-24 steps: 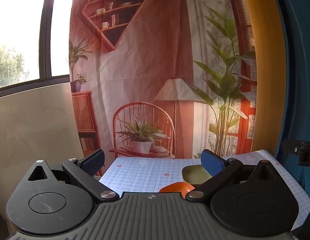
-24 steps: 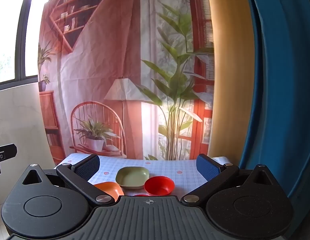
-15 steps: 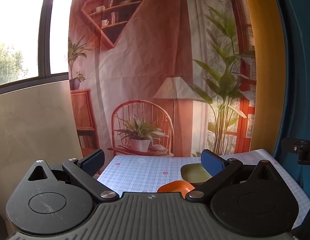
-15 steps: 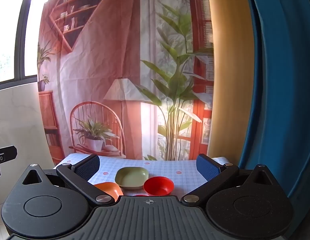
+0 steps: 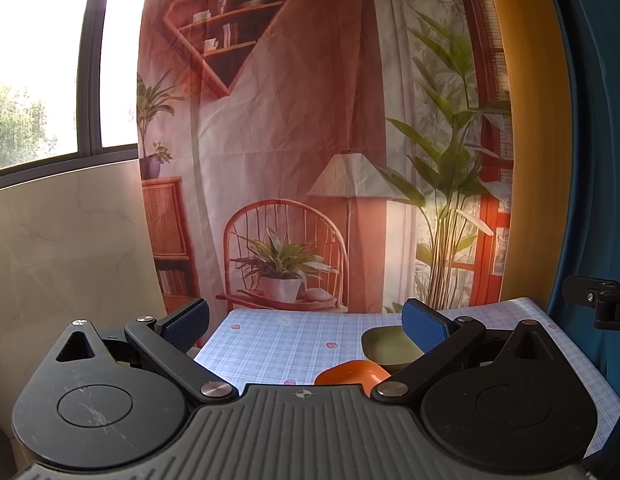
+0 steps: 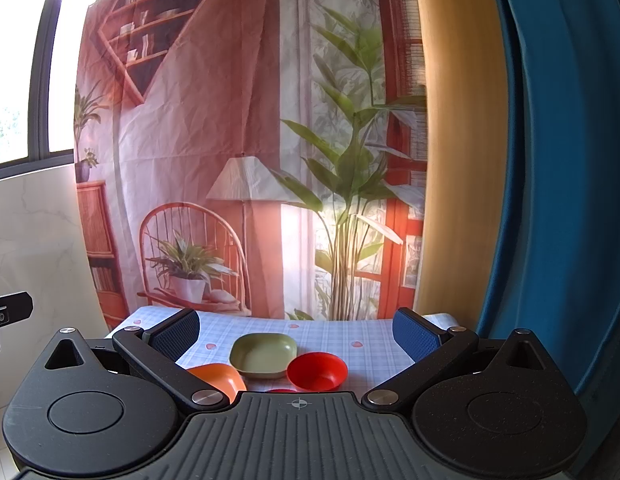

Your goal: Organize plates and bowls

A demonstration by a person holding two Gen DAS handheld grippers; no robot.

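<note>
On the checked tablecloth (image 6: 333,336) sit an olive-green square dish (image 6: 264,354), a red round bowl (image 6: 317,371) to its right and an orange bowl (image 6: 220,378) to its left, partly behind the gripper body. A sliver of another red piece (image 6: 282,390) shows at the body's edge. My right gripper (image 6: 296,330) hovers open above and before them, nothing between its blue pads. In the left wrist view the green dish (image 5: 387,346) and orange bowl (image 5: 349,372) lie low on the right. My left gripper (image 5: 306,320) is open and empty.
A printed backdrop (image 5: 310,140) with chair, lamp and plants hangs behind the table's far edge. A blue curtain (image 6: 557,200) and a tan panel (image 6: 457,140) stand at the right. A marble wall (image 5: 70,240) and window are at the left.
Both views have shifted only slightly; the dishes sit marginally lower and nearer in frame. Both grippers stay wide open and nothing on the table has moved.
</note>
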